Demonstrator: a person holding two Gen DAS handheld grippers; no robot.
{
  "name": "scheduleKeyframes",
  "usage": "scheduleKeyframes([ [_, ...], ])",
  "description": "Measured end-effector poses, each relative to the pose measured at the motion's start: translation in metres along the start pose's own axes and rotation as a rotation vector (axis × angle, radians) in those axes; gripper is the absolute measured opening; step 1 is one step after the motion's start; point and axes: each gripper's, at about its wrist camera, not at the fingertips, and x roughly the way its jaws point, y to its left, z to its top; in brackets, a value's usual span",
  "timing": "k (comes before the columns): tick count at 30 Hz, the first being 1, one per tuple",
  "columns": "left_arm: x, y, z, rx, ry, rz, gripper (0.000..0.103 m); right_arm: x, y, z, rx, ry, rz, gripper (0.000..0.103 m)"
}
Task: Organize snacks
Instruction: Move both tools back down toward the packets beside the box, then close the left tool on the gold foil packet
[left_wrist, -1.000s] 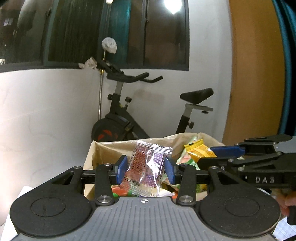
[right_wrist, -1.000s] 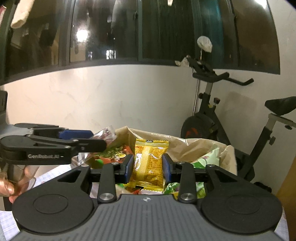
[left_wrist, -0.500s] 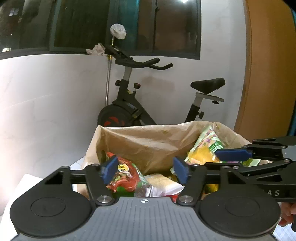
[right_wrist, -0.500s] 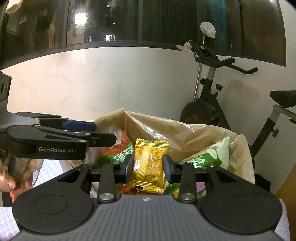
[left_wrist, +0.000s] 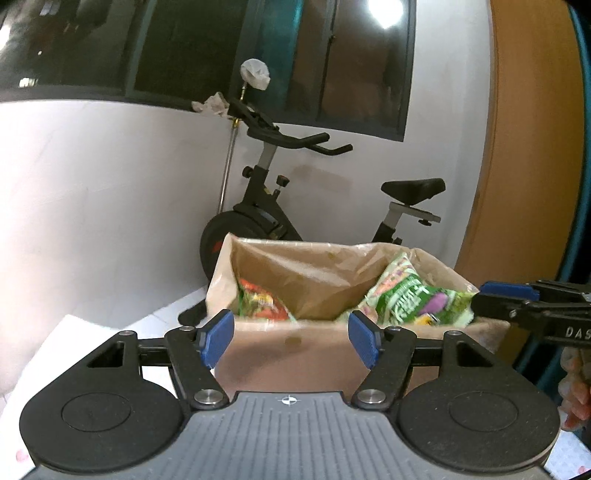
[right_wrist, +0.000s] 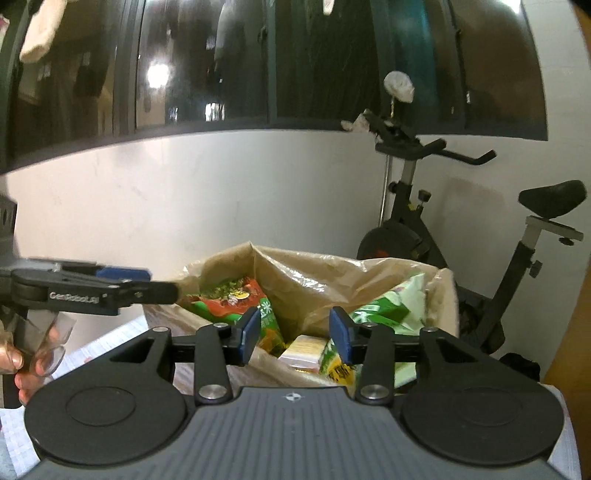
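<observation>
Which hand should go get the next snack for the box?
Probably either: left gripper and right gripper both have empty, open jaws, the right's just opening, beside the box. No loose snack shows.

Brown bag (left_wrist: 306, 271) — green packet (left_wrist: 413, 299), red-orange packet (left_wrist: 258, 302)

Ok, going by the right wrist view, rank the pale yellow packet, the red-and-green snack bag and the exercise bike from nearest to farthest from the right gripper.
1. Pale yellow packet, just beyond the right gripper, low in the box.
2. Red-and-green snack bag, deeper, left.
3. Exercise bike, behind the box, right.
</observation>
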Motion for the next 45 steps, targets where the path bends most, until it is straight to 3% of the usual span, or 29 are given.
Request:
scheduleKeyframes([
  [7, -0.019, -0.002, -0.030, -0.039, 0.020, 0.032, 0.071, -0.043, -0.014, -0.023, 0.025, -0.028, -0.058, 0.053],
  [12, -0.018, -0.001, -0.055, -0.087, 0.070, 0.032, 0.071, -0.053, -0.025, -0.051, 0.036, 0.015, -0.090, 0.055],
  [18, -0.006, -0.003, -0.082, -0.106, 0.155, 0.054, 0.071, -0.041, -0.037, -0.101, 0.048, 0.124, -0.062, 0.063],
  [22, 0.001, -0.002, -0.092, -0.110, 0.191, 0.063, 0.071, -0.020, -0.036, -0.136, -0.034, 0.230, -0.048, 0.064],
  [27, 0.013, 0.002, -0.096, -0.124, 0.227, 0.064, 0.071, 0.003, -0.035, -0.159, -0.065, 0.301, -0.019, 0.070],
  [33, 0.033, -0.003, -0.107, -0.141, 0.283, 0.019, 0.071, 0.022, -0.036, -0.172, -0.085, 0.346, -0.019, 0.072],
  [40, 0.064, -0.022, -0.123, -0.147, 0.357, -0.057, 0.073, 0.026, -0.046, -0.184, -0.007, 0.366, -0.085, 0.072],
  [45, 0.075, -0.040, -0.130, -0.109, 0.379, -0.069, 0.074, 0.024, -0.048, -0.187, 0.004, 0.352, -0.123, 0.071],
])
